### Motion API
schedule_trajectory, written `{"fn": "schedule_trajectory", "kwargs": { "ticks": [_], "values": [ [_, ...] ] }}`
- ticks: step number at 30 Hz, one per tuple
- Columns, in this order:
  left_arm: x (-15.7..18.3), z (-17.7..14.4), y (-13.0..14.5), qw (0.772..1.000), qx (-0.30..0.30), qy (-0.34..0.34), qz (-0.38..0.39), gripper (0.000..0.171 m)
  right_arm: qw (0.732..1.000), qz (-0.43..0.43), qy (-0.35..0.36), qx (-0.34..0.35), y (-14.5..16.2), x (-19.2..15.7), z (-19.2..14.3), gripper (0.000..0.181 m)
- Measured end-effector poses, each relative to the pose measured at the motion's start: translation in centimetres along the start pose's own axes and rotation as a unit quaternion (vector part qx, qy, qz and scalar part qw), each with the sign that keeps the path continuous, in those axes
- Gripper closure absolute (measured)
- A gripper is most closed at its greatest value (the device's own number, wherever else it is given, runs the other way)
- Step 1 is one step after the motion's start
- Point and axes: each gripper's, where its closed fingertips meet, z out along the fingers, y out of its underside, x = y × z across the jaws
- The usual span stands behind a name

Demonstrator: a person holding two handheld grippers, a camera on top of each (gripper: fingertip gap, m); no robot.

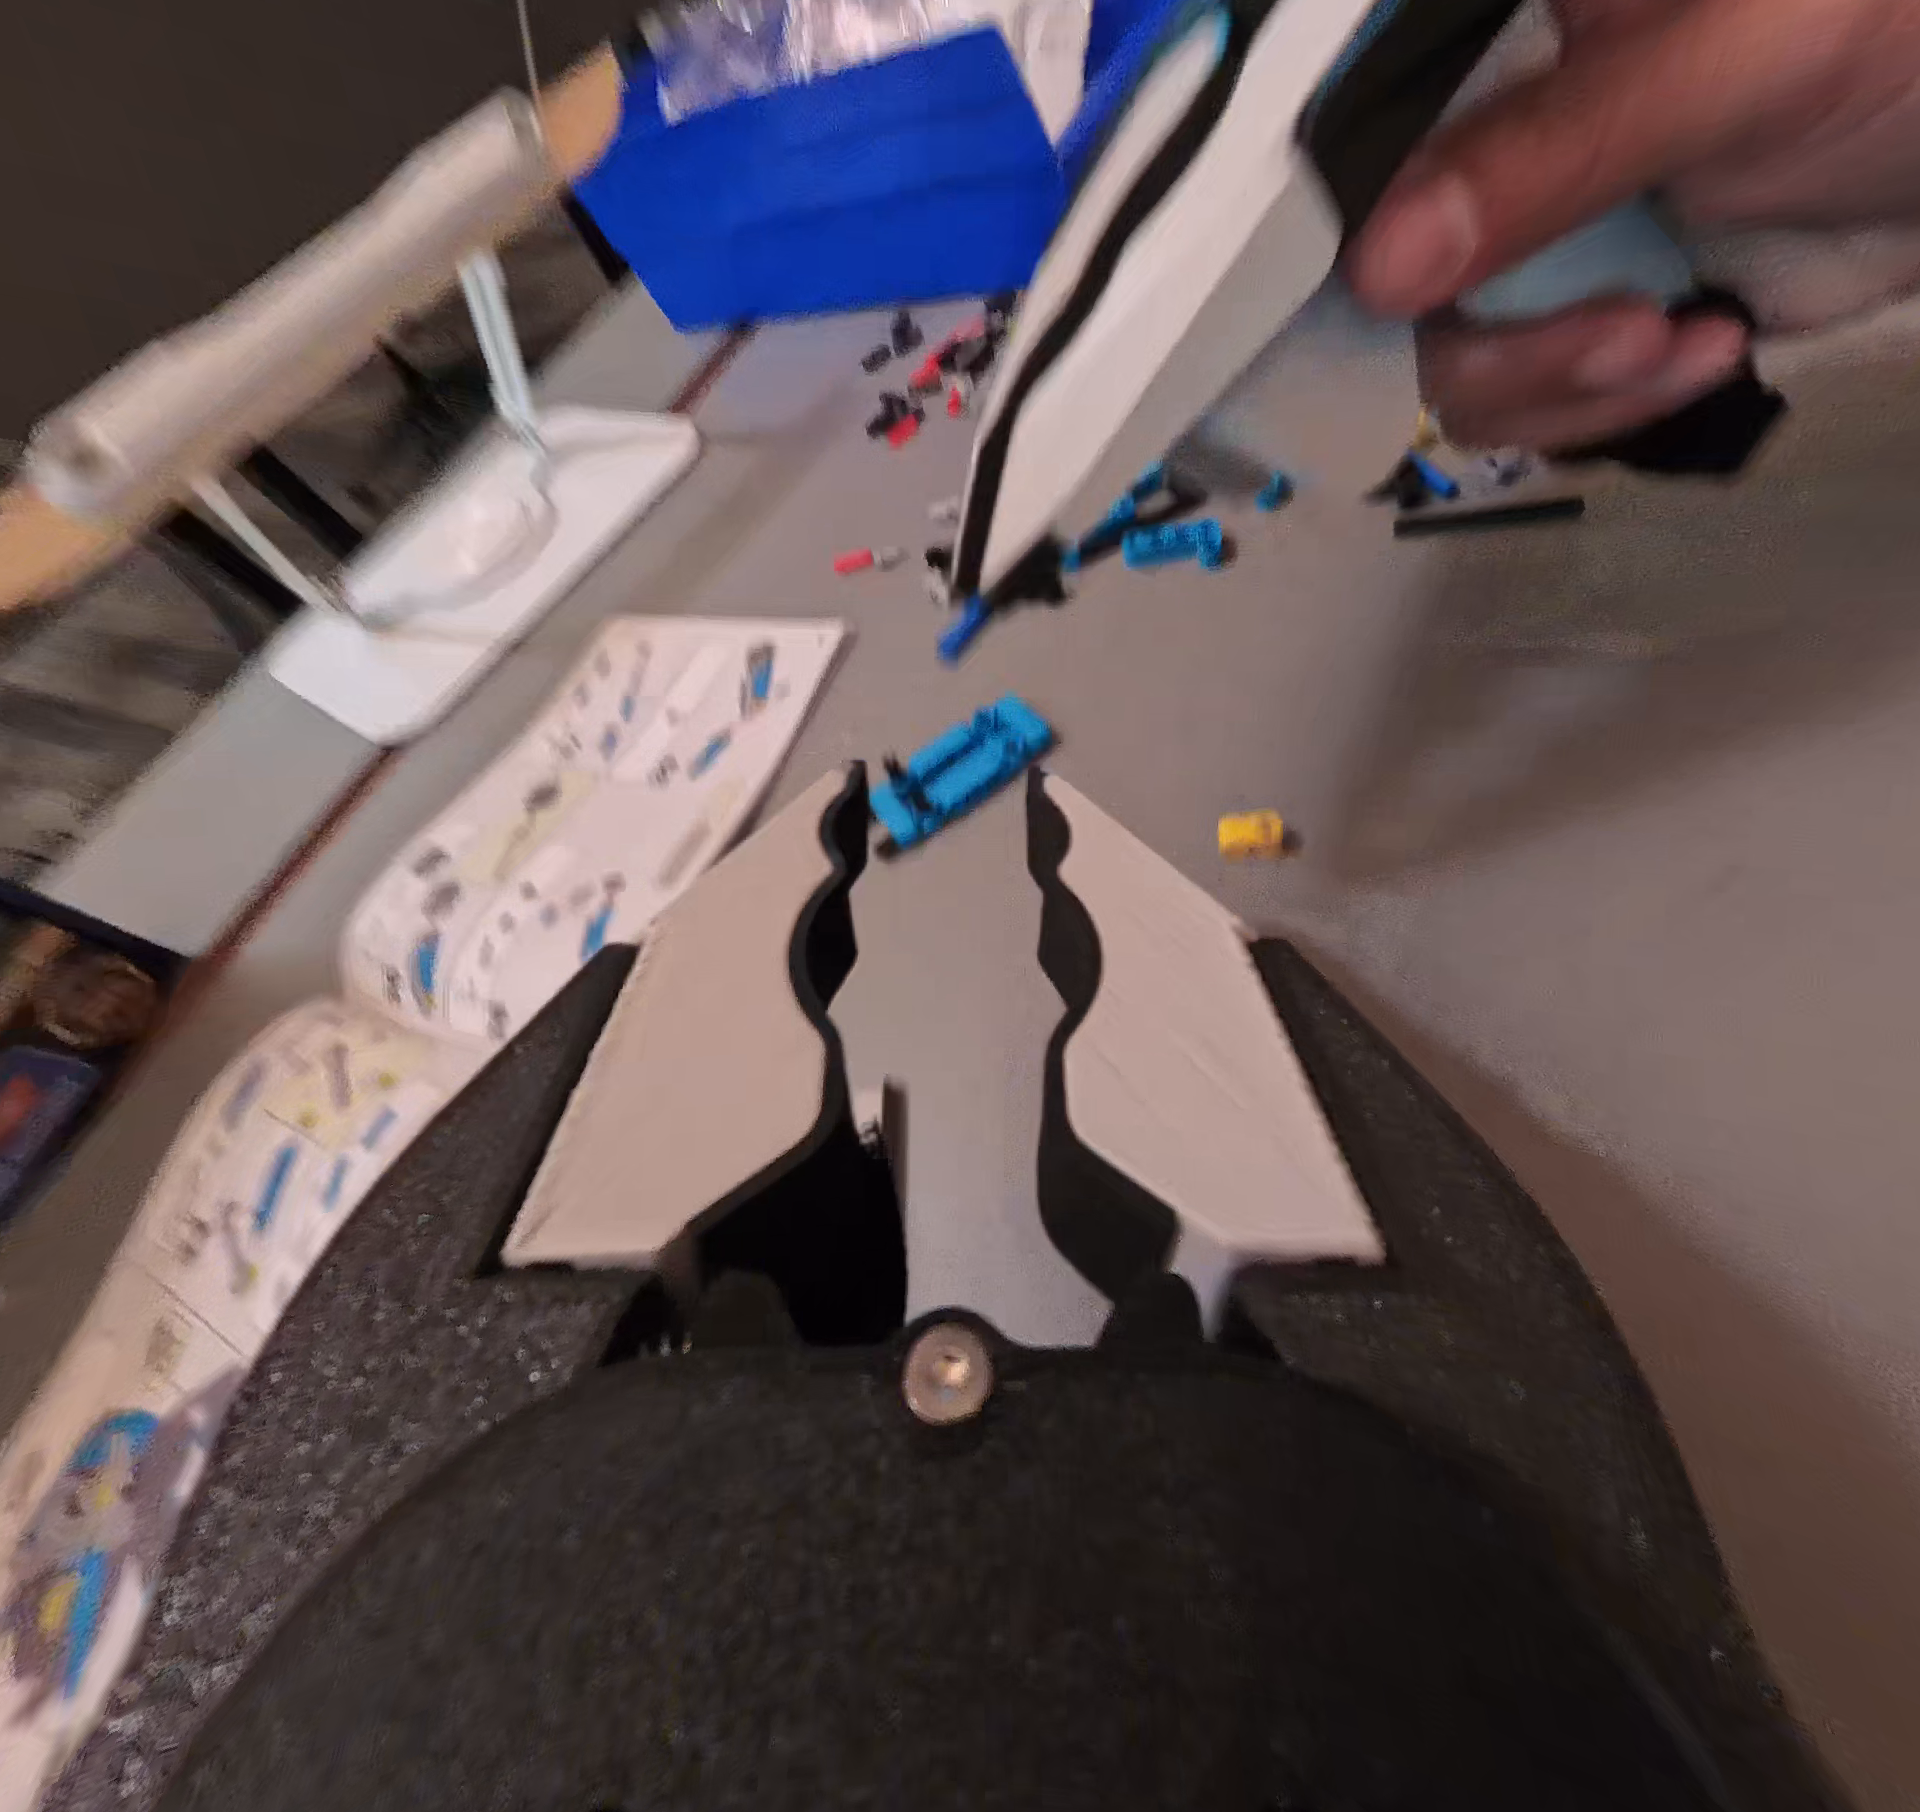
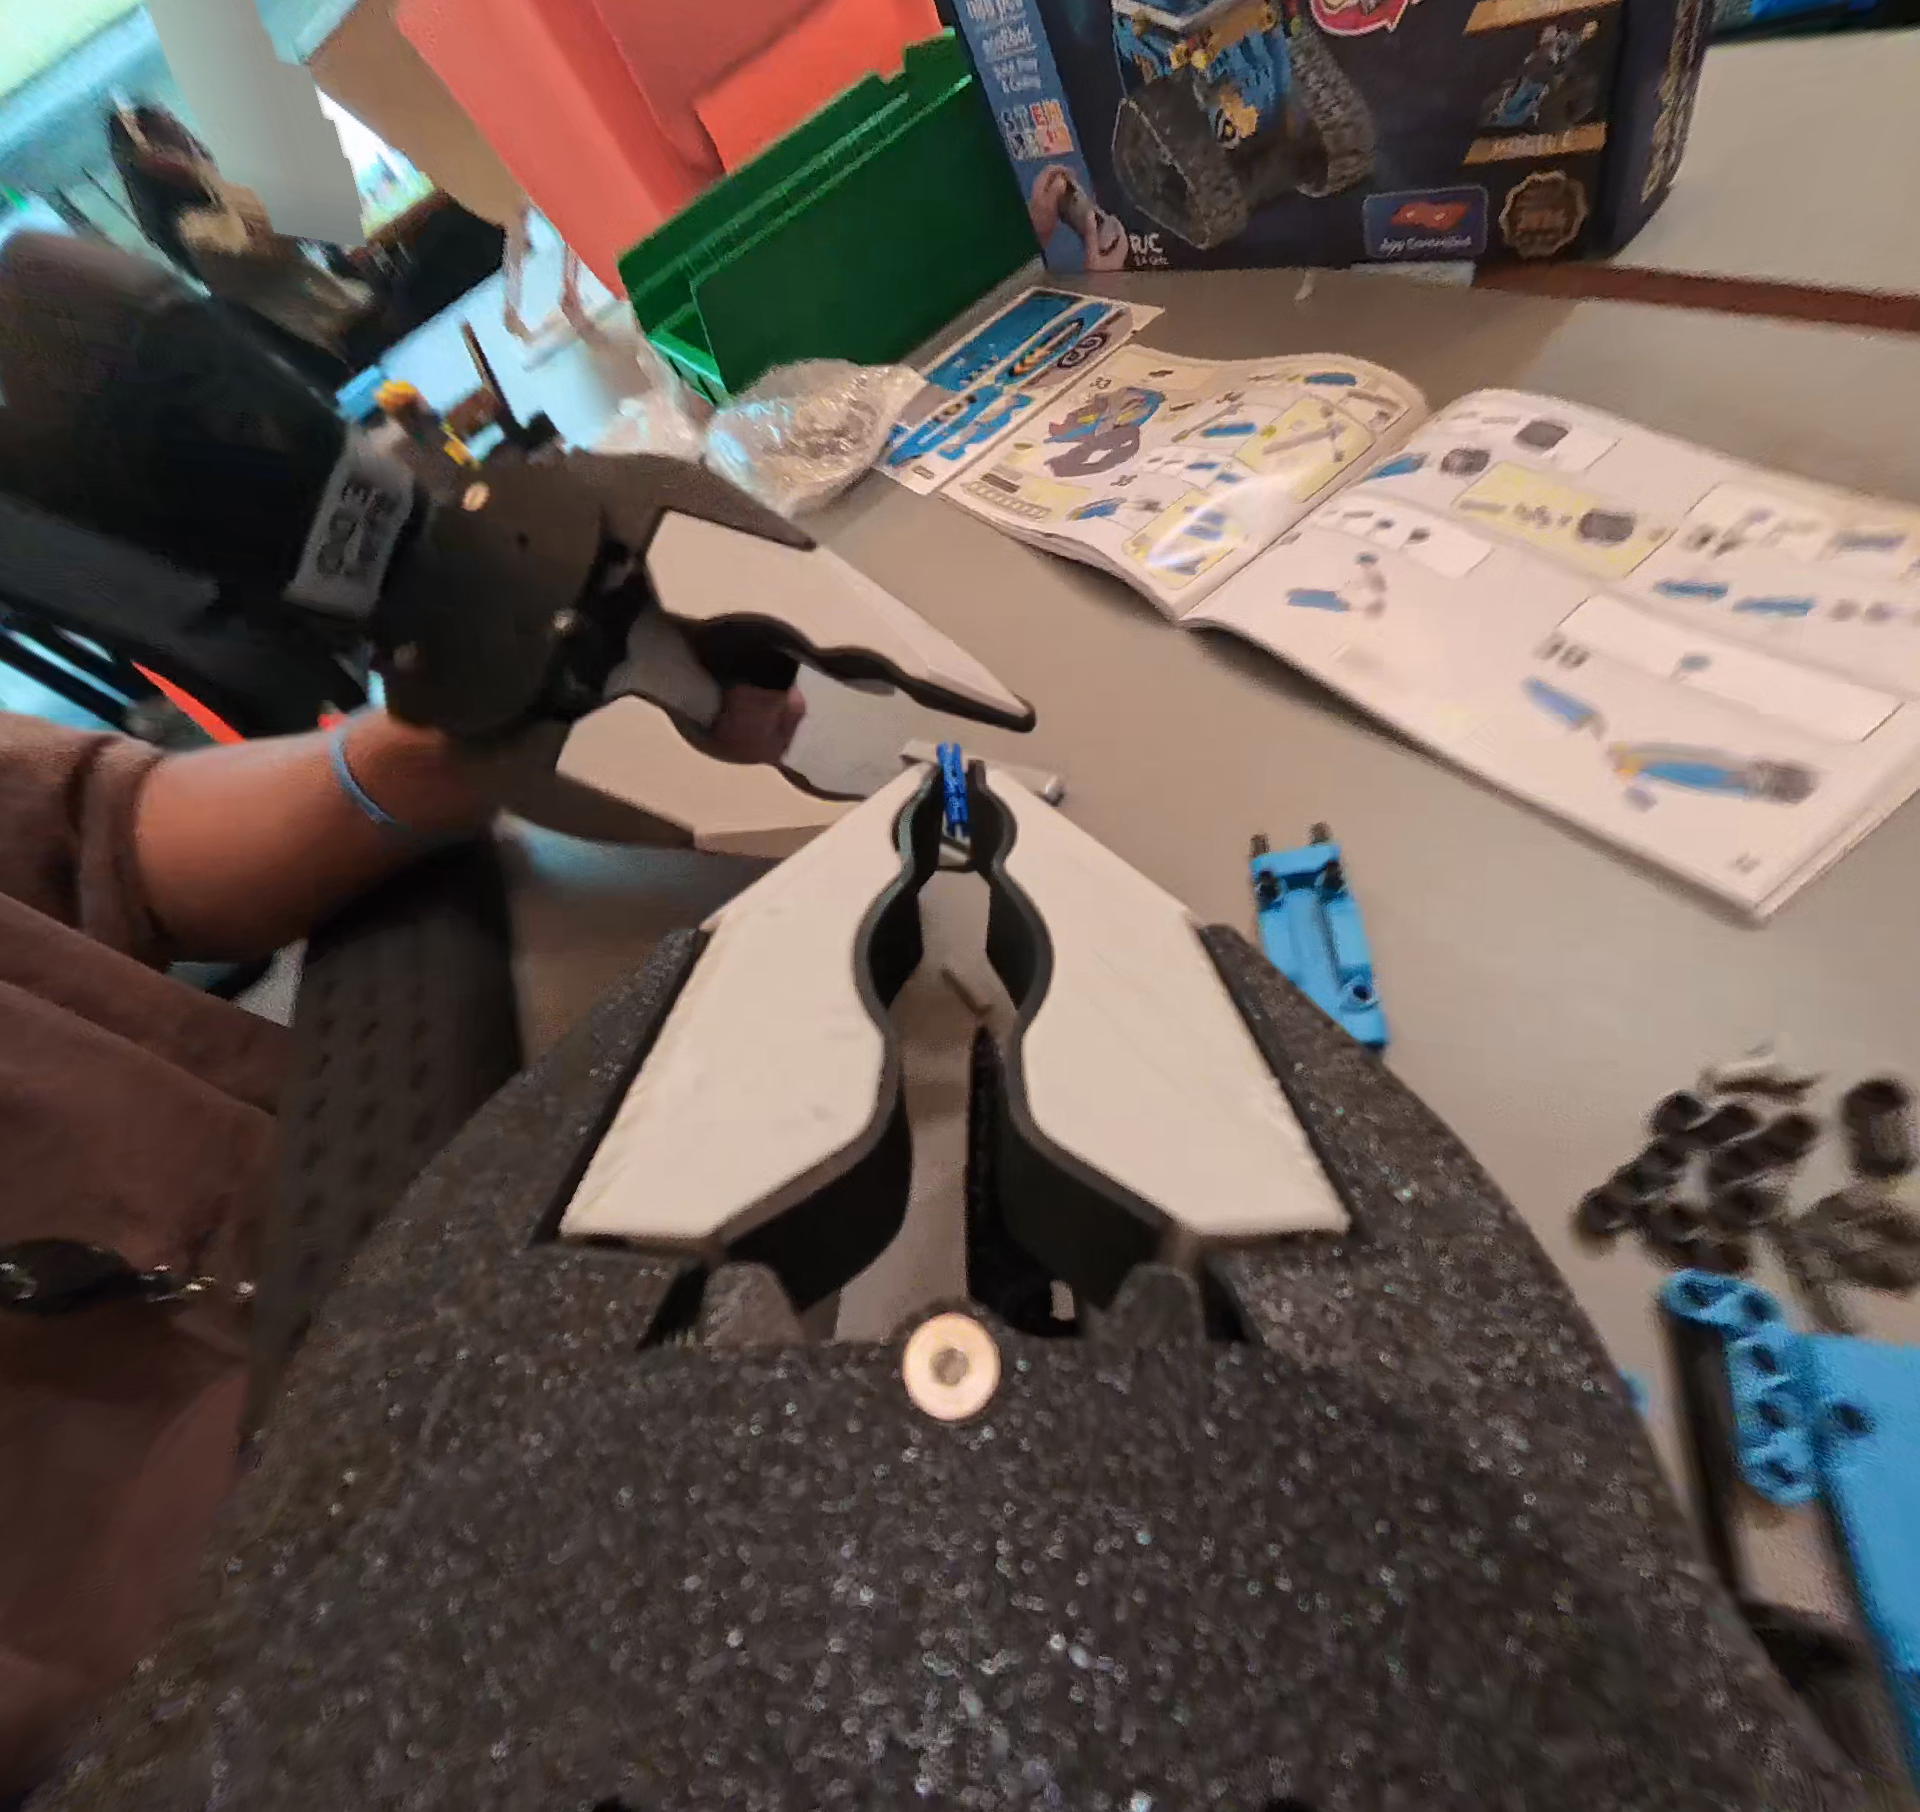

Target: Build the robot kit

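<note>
My right gripper [image 2: 954,786] is shut on a small dark blue pin [image 2: 954,798], held just above the grey table [image 2: 1195,723]. In the left wrist view it [image 1: 966,588] comes down from the upper right in a hand, the pin [image 1: 961,624] at its tips. My left gripper [image 1: 945,786] is open and empty, low over the table. A light blue frame piece [image 1: 961,770] with black pins lies just beyond its tips. In the right wrist view the open left gripper [image 2: 977,744] is close on the left, and the light blue frame [image 2: 1320,931] lies to the right.
An open instruction booklet [image 2: 1455,557] [image 1: 582,827] lies on the table. A blue bin [image 1: 831,193] of plastic bags, a white lamp base [image 1: 488,557], red and black small parts [image 1: 925,380] and a yellow piece [image 1: 1252,832] are nearby. A toy box [image 2: 1299,79], green bin [image 2: 831,235] and black parts [image 2: 1745,1180] also show. The tips of both grippers are at nearly the same place.
</note>
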Motion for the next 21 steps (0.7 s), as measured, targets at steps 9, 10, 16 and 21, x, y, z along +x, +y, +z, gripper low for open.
{"fn": "schedule_trajectory", "kwargs": {
  "ticks": [9,10,16,21],
  "values": [
    [-3.0,-3.8,6.4,0.976,-0.097,0.121,-0.155,0.143,0.989,-0.074,0.104,-0.068,0.0,6.4,5.2,0.177],
    [-3.0,-3.7,6.9,0.975,-0.114,0.117,-0.153,0.143,0.99,-0.074,0.103,-0.068,0.3,6.2,5.3,0.177],
    [-1.9,-2.2,9.2,0.969,-0.162,0.113,-0.149,0.143,0.988,-0.1,0.099,-0.065,1.0,5.3,4.7,0.177],
    [-1.8,-1.4,9.5,0.975,-0.166,0.083,-0.126,0.165,0.991,-0.096,0.079,-0.04,0.0,4.3,4.6,0.177]
  ]
}}
